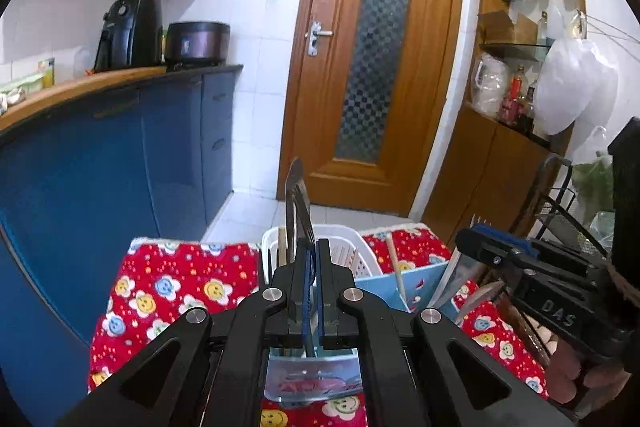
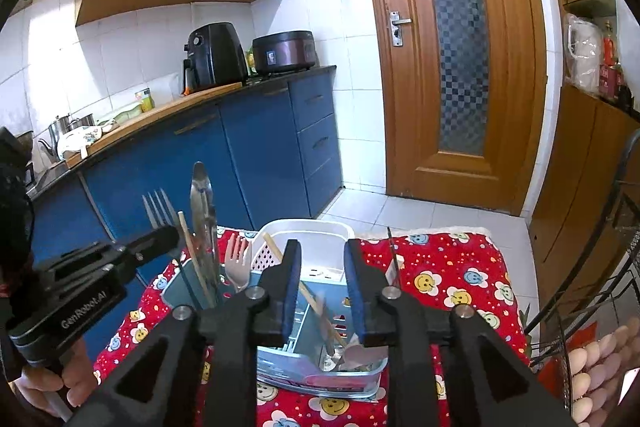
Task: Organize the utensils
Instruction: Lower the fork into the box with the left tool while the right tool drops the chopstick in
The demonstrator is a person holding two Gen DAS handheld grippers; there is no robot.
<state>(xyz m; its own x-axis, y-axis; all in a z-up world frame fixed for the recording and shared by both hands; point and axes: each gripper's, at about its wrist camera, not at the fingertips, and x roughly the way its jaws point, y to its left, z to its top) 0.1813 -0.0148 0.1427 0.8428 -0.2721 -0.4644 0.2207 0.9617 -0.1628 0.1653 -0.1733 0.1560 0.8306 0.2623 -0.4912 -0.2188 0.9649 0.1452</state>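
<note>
Both grippers hang over the blue caddy (image 2: 320, 367): left gripper (image 1: 311, 267) clamps a fork (image 1: 300, 211) upright for slotting, right gripper (image 2: 320, 283) parted, empty

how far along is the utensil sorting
Done: a knife, chopsticks and a pale fork stand in the blue holder.
In hand: the left gripper is shut on a metal fork above the holder; the right gripper has its jaws open and empty.
Left: lowering that fork in.

Left claw (image 1: 311, 279) clamped tight — right claw (image 2: 322, 283) parted, both tilted downward.
</note>
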